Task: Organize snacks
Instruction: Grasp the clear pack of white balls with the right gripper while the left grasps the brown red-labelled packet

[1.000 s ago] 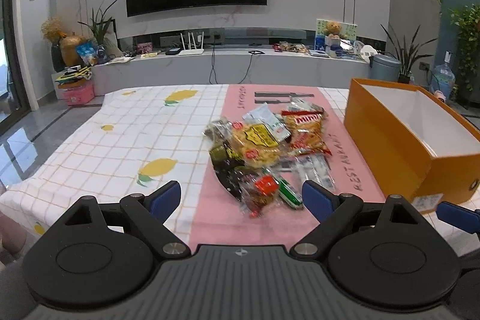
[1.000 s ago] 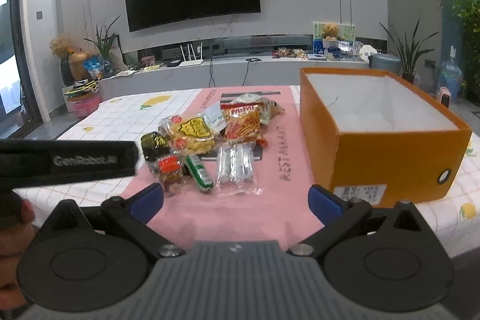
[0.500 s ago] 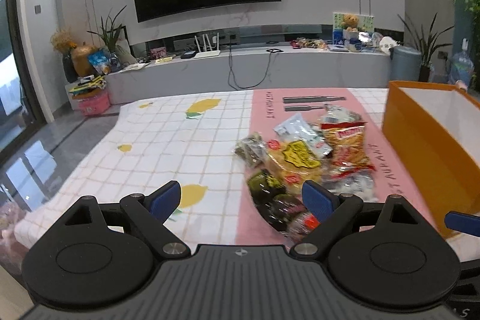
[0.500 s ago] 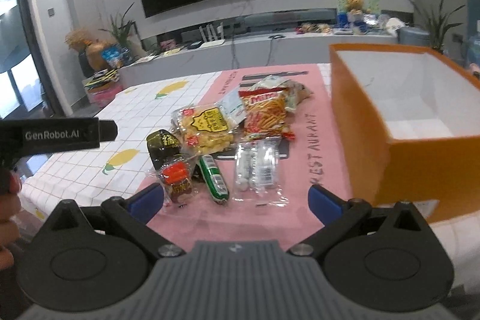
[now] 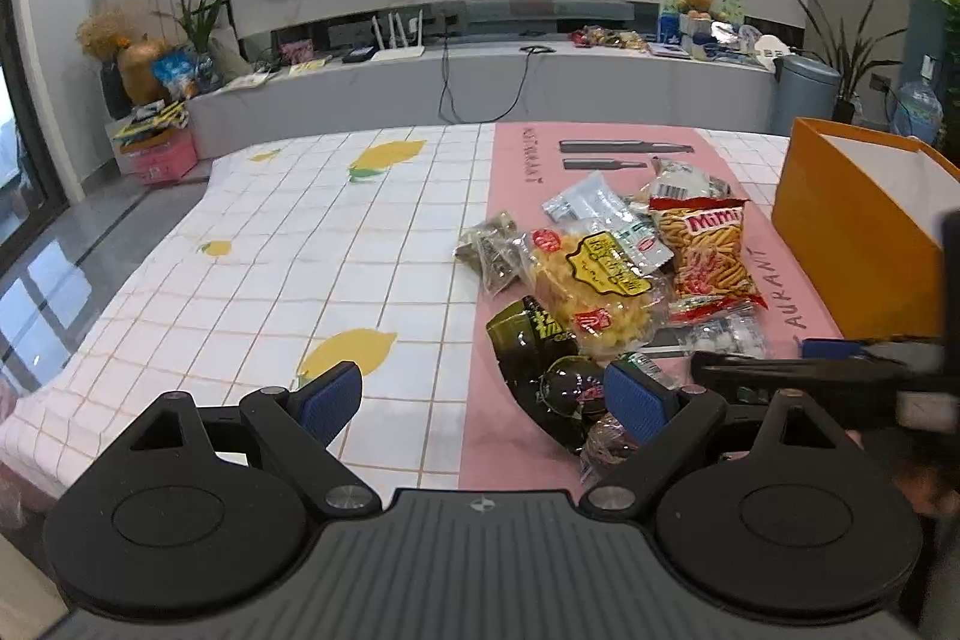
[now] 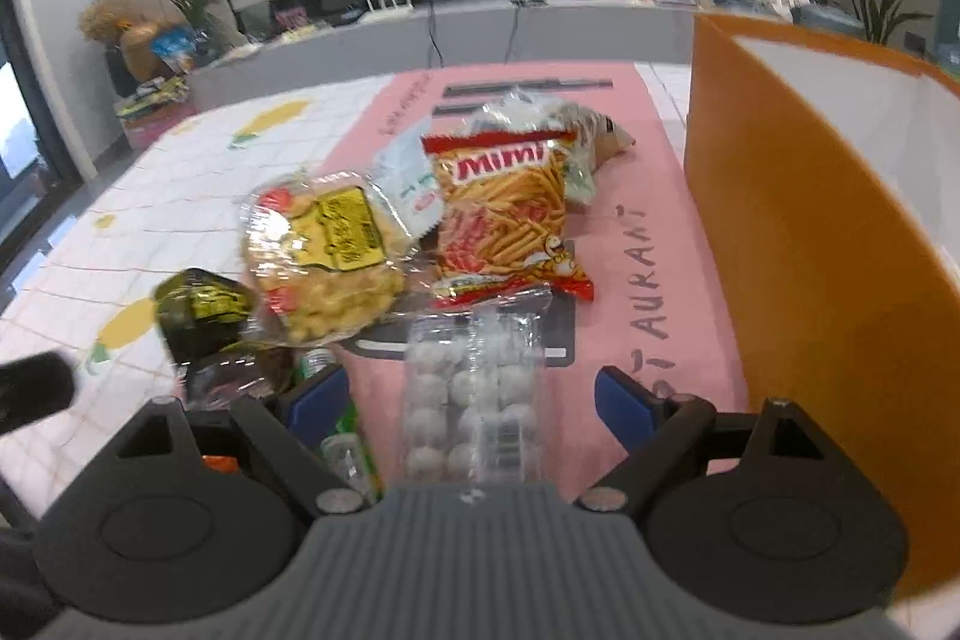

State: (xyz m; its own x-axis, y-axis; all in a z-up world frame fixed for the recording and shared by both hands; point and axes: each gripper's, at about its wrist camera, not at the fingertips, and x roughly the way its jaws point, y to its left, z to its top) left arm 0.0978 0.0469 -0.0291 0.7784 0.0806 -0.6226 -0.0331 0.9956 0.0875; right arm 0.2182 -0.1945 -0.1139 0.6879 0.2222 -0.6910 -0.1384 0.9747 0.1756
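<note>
Snack pile between wide-spread jaws, orange box at 3 o'clock.
The right gripper, gaping and empty, straddles a crinkly clear packet of white balls; the glossy red Mimi stick-snack bag lies at 12 o'clock. The left gripper, equally spread and empty, hovers with a shiny black pouch at 1 o'clock. The rigid orange cardboard box stands upright.

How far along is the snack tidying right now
Nothing looks done: what shows of the orange box inside is bare. In hand: the open right gripper sits around the clear pack of white balls, not closed. The open left gripper holds nothing. Left: the Mimi bag, yellow snack bag and the others.
</note>
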